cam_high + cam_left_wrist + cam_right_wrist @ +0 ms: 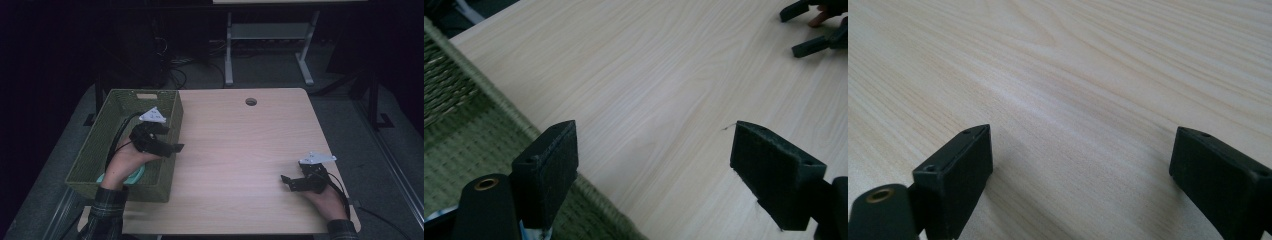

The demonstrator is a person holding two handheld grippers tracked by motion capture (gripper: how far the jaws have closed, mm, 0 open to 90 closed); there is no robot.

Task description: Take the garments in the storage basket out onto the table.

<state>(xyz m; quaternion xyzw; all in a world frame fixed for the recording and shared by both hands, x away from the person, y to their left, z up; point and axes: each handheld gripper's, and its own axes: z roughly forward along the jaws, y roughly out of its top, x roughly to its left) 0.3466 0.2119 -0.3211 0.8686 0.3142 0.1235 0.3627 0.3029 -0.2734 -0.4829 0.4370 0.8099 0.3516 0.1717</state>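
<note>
The high view looks forward and down over the whole counter [240,150]. Both gripper views skim it closely. The left one shares the basket [454,125] rim.

A green woven basket [100,145] stands at the left edge of the worktop [240,150], upright, its mouth open upward, its long side running from the near left corner toward the far one. It is rectangular, with sloping walls and a handle slot in the far wall. Inside, by the near end, lies a pale teal thing [134,176], partly hidden.
</note>
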